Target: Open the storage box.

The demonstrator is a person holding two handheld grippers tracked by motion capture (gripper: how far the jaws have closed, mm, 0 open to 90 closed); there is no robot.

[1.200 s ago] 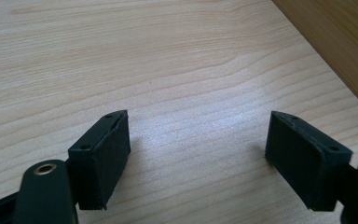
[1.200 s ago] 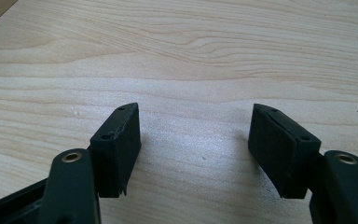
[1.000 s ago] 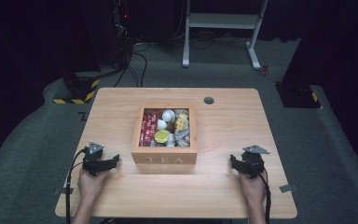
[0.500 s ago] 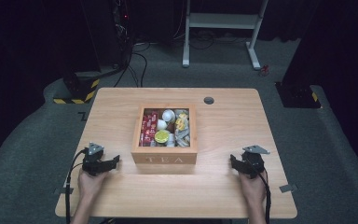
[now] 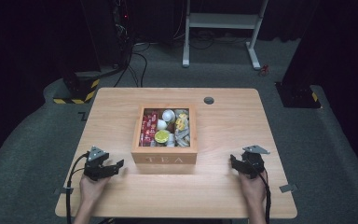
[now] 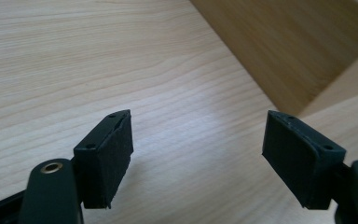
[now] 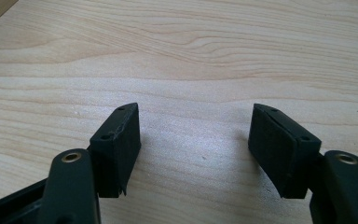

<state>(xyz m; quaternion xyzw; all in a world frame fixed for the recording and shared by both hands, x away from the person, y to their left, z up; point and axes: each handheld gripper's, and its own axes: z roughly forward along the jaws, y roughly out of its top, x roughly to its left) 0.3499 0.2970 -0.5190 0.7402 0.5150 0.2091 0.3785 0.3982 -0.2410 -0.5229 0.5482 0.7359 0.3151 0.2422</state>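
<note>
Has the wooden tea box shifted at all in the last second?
No. The tea box sits in the same spot relative to the round hole in the table.

One light wooden table [image 5: 121, 112] carries one open wooden box marked TEA [image 5: 164, 159]. Inside the box lie two white round capsules [image 5: 168, 115], one yellow-lidded round pod [image 5: 161, 136], a column of red packets [image 5: 148, 125] and a heap of grey and yellow sachets [image 5: 182, 130], too small to count. One dark round grommet [image 5: 209, 100] sits in the tabletop. Two black two-jaw grippers [image 5: 119, 164] rest there, one per hand.
</note>
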